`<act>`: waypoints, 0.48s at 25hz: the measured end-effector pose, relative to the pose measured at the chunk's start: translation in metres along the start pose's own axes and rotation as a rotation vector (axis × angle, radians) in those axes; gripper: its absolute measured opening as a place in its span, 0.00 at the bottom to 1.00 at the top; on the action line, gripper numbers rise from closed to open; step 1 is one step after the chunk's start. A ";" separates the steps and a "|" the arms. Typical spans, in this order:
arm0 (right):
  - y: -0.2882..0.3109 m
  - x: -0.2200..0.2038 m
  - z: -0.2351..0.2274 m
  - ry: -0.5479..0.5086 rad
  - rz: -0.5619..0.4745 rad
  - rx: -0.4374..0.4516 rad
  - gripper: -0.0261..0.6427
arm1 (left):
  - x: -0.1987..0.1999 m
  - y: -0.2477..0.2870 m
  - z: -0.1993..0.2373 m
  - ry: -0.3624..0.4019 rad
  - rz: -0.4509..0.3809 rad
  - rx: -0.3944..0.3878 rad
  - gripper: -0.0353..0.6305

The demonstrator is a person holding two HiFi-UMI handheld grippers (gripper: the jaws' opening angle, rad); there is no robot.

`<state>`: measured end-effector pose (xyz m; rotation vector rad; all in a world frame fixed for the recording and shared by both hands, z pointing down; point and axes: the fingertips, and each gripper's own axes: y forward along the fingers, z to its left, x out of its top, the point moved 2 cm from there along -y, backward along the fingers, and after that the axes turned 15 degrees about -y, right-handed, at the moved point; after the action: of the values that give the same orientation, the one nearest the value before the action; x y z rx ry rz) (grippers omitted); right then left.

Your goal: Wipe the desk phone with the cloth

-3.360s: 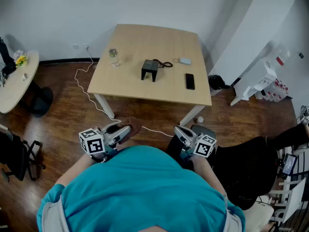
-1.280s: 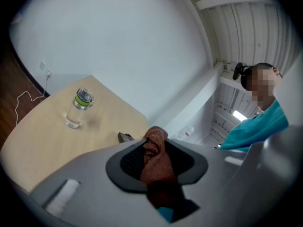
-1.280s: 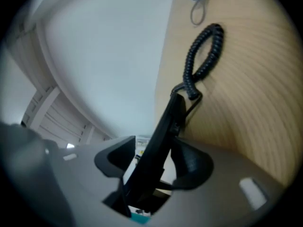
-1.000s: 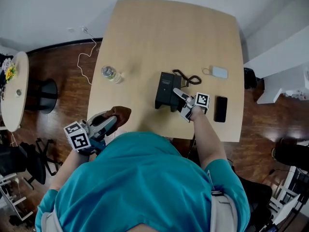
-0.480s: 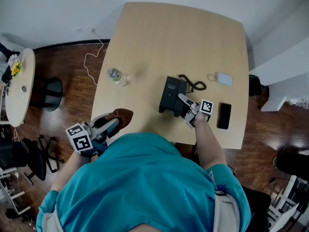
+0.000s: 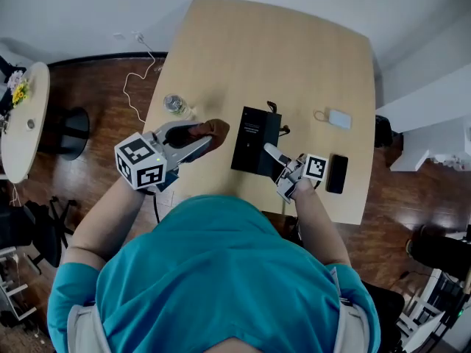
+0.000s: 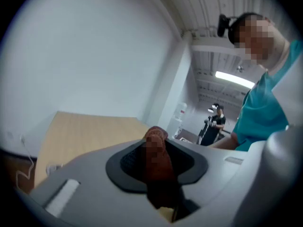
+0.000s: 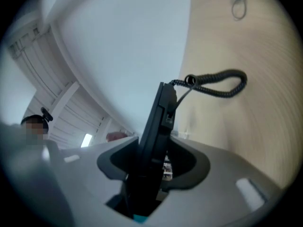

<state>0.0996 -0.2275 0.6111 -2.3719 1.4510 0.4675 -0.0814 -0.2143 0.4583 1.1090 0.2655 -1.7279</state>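
Moved: phone (image 6: 254,140) tilted up off surface (image 6: 294,57) | right gripper (image 6: 271,160) jaws closing, clamped on it | left gripper (image 6: 204,140) jaws clamp cloth (image 6: 215,129), now beside phone

light wood table (image 6: 294,57) on dark wood floor (image 6: 96,87), white wall (image 6: 73,6) behind.

A light wooden surface (image 6: 280,50) carries a clear plastic water bottle (image 6: 175,104) near its left edge. A small pale blue device with a looped cord (image 6: 337,118) lies at the right, and a black smartphone (image 6: 336,173) lies nearer, by the right edge. On the dark wooden floor (image 6: 107,120) to the left, a white cable (image 6: 125,87) trails near a round pale table (image 6: 22,131).
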 end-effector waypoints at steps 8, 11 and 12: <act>0.029 -0.011 0.081 -0.098 0.101 0.101 0.33 | 0.016 0.090 -0.002 0.627 0.321 0.048 0.24; 0.027 -0.005 0.083 -0.107 0.103 0.098 0.33 | 0.011 0.096 -0.002 0.633 0.354 0.017 0.24; 0.024 -0.001 0.082 -0.106 0.096 0.094 0.33 | 0.010 0.097 -0.004 0.626 0.359 0.005 0.24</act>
<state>0.0686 -0.2014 0.5359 -2.1784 1.5093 0.5281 0.0014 -0.2617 0.4787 1.5768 0.4154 -1.0360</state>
